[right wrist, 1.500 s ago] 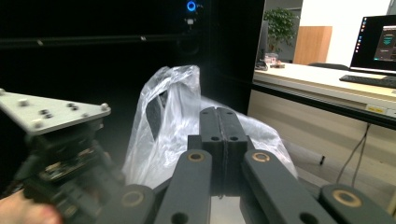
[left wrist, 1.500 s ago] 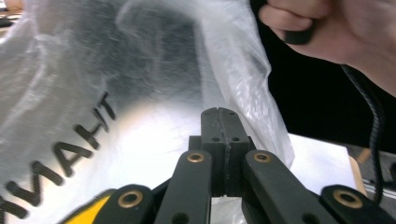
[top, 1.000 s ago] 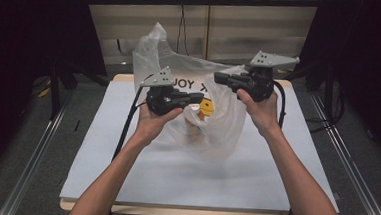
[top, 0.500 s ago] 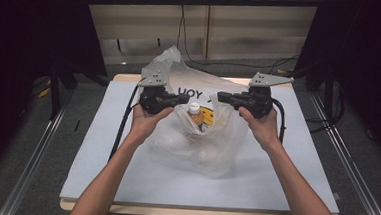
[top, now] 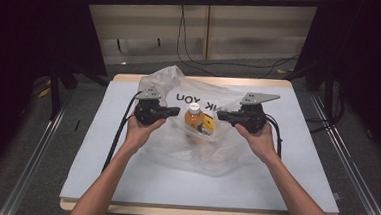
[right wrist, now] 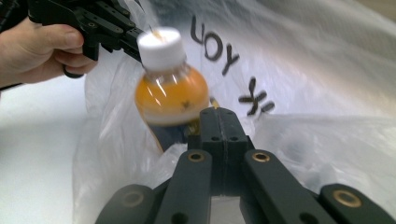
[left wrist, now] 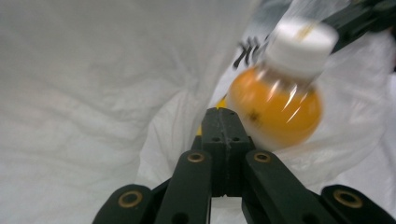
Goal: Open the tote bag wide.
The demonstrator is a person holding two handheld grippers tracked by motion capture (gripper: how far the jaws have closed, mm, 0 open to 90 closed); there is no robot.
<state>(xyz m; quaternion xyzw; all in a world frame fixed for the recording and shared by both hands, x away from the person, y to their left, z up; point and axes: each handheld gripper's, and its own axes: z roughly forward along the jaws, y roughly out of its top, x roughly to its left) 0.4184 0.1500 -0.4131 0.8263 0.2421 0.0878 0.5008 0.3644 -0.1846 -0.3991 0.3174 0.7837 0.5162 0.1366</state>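
Left gripper [top: 170, 111] sat at the left edge of the clear plastic bag [top: 196, 148], jaws pressed together on a fold of the film; its own view showed them flush, film bunched at the tips [left wrist: 223, 122]. Centre: an orange-juice bottle [top: 194, 118] with a white cap stood roughly upright inside the bag, top showing at the open mouth, between the two grippers and touching neither. Black lettering on the bag's far wall. Right gripper [top: 226, 115] likewise clamped flat on the bag's right edge [right wrist: 219, 121]. Bag rested on the pale table [top: 99, 172].

Risk, as judged: film is thin and slick; an uneven pull could slide it from one pinch, letting the mouth sag and the bottle tip or roll out. A hard pull could tear it.
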